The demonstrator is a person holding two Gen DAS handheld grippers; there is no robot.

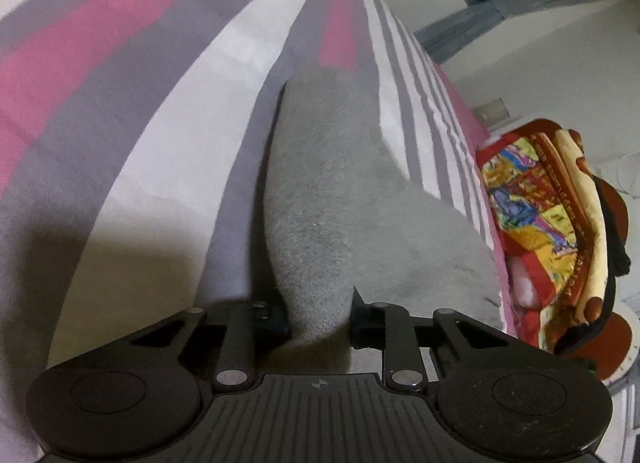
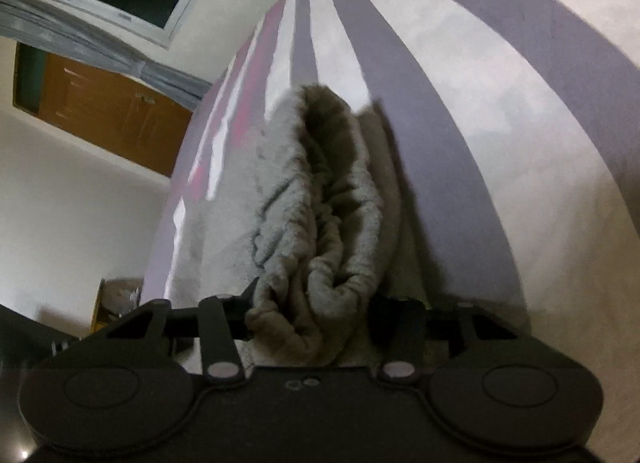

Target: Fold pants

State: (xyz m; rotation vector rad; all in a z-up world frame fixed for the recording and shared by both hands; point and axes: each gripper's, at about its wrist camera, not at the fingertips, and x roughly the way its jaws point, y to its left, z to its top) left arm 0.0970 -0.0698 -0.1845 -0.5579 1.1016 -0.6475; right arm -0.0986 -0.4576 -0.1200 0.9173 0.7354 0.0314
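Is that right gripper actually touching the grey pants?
Touching. In the right wrist view, the right gripper has bunched folds of the grey pants pressed between its two fingers.

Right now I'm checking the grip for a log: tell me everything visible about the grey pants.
The grey pants look like soft, fuzzy fleece. They lie on the pink, grey and white striped bedsheet. The left tool pinches a smooth fold; the right tool clamps a bunched, wrinkled end with layers gaping open.
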